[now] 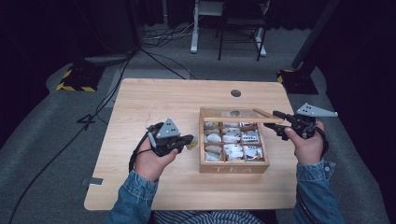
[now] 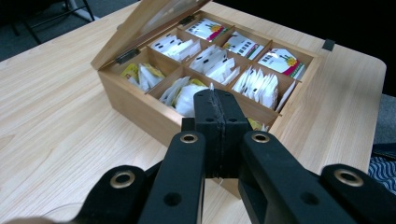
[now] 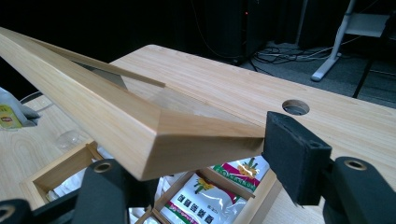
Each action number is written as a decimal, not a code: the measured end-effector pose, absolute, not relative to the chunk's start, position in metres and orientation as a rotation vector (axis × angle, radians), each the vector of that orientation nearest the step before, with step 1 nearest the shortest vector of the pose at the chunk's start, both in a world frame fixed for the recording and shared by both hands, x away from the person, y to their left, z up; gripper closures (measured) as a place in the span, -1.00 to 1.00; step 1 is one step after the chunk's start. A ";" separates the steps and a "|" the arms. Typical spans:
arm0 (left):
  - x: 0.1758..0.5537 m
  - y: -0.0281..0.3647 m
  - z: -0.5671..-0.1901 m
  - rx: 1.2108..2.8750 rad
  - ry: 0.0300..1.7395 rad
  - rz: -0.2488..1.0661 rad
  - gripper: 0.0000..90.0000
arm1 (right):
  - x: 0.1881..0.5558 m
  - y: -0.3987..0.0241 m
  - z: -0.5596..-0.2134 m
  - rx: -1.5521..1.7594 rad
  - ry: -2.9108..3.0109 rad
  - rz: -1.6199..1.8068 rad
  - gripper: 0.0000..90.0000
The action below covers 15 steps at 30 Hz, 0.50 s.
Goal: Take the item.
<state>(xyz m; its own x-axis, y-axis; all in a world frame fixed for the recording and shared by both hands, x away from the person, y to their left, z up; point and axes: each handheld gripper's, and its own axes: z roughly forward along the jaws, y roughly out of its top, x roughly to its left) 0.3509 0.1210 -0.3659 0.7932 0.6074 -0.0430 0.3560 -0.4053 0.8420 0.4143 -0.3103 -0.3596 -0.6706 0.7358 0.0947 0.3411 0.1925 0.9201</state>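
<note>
High view: wooden tea box point(image 1: 234, 166) is sitting open mid-table point(image 1: 154, 98); right gripper point(image 1: 279, 122) is propping the glass-paned lid point(image 1: 236, 113) up by its front right corner; left gripper point(image 1: 190, 141) is hovering just left of the box with a yellow-tagged tea bag point(image 1: 192, 144) at its tips, off the box and not yet set down.

Left gripper view: jaws are pressing fully together, a thin sliver of white paper point(image 2: 212, 87) poking out at the tip; compartments beyond are looking well stocked.

Right gripper view: lid corner point(image 3: 159, 149) is sitting between the jaws, right pad point(image 3: 294, 156) touching its edge; the other pad is hidden under the wood, so I can't tell if it's a true clamp or just a prop.

Judging progress: opening is done, one bag is out; placing the bag and closing the lid are remaining.
</note>
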 end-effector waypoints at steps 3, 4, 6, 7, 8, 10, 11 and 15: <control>0.350 0.127 -0.364 2.026 0.731 0.328 0.98 | 0.414 -0.310 -0.360 1.009 2.107 1.473 -0.12; 0.350 0.129 -0.363 2.028 0.733 0.330 0.98 | 0.414 -0.310 -0.360 1.012 2.106 1.473 -0.12; 0.350 0.134 -0.362 2.026 0.741 0.338 0.98 | 0.414 -0.310 -0.359 1.015 2.106 1.472 -0.12; 0.350 0.136 -0.361 2.028 0.744 0.339 0.98 | 0.414 -0.310 -0.359 1.017 2.106 1.471 -0.12; 0.350 0.140 -0.360 2.031 0.747 0.359 0.98 | 0.414 -0.310 -0.359 1.018 2.107 1.471 -0.12; 0.350 0.144 -0.359 2.026 0.761 0.359 0.98 | 0.415 -0.310 -0.360 1.016 2.108 1.471 -0.13; 0.349 0.148 -0.358 2.026 0.769 0.356 0.98 | 0.415 -0.310 -0.360 1.019 2.110 1.473 -0.13; 0.349 0.157 -0.357 2.020 0.792 0.363 0.98 | 0.416 -0.309 -0.360 1.019 2.113 1.469 -0.14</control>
<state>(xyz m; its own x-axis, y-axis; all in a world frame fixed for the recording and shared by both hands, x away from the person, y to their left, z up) 0.3494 0.1572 -0.3568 0.7509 0.6586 -0.0501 0.3913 -0.3825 0.8370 0.4157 -0.3092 -0.3600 -0.6692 0.7365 0.0988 0.3488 0.1939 0.9169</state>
